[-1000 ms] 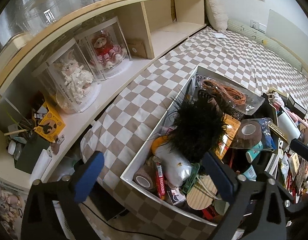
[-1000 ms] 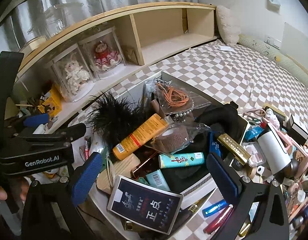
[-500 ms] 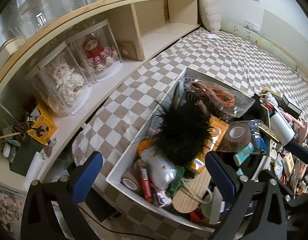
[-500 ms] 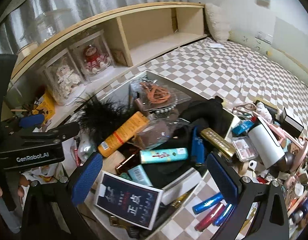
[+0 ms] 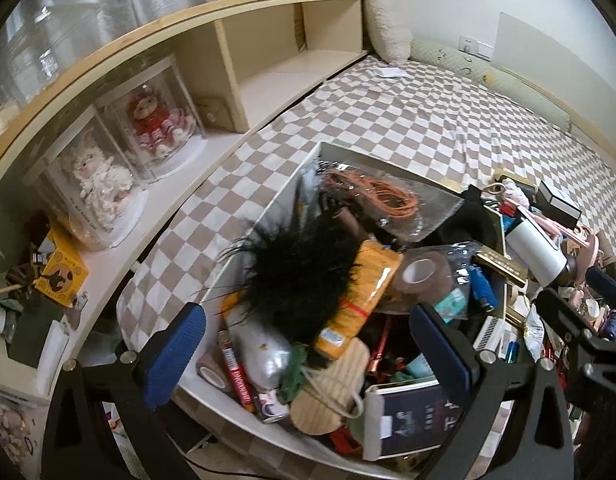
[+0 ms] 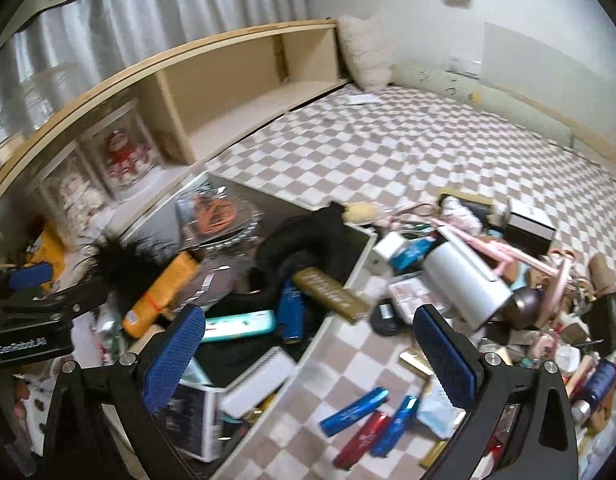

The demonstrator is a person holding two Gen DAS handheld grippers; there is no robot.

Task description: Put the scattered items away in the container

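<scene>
**Both grippers hover empty over an overflowing box**

Checkered bedding (image 6: pixel 388 152) spreads under everything. Left gripper (image 5: pixel 304 344) hangs with its two blue pads spread wide, nothing between them, right above the white container (image 5: pixel 268 216). Below it: one black feathery tuft (image 5: pixel 304 264), one orange tube (image 5: pixel 360 296), one brown tape roll (image 5: pixel 422 276), one bagged orange cord (image 5: pixel 380 200). Right gripper (image 6: pixel 308 344) is spread just as wide and empty, over the container's right edge. On the bedding just ahead lie two blue tubes (image 6: pixel 354 406) and one red one (image 6: pixel 362 438); further right, one white cylinder (image 6: pixel 464 280) tops the scattered pile. Two boxed dolls (image 5: pixel 152 124) stand on the shelf.
</scene>
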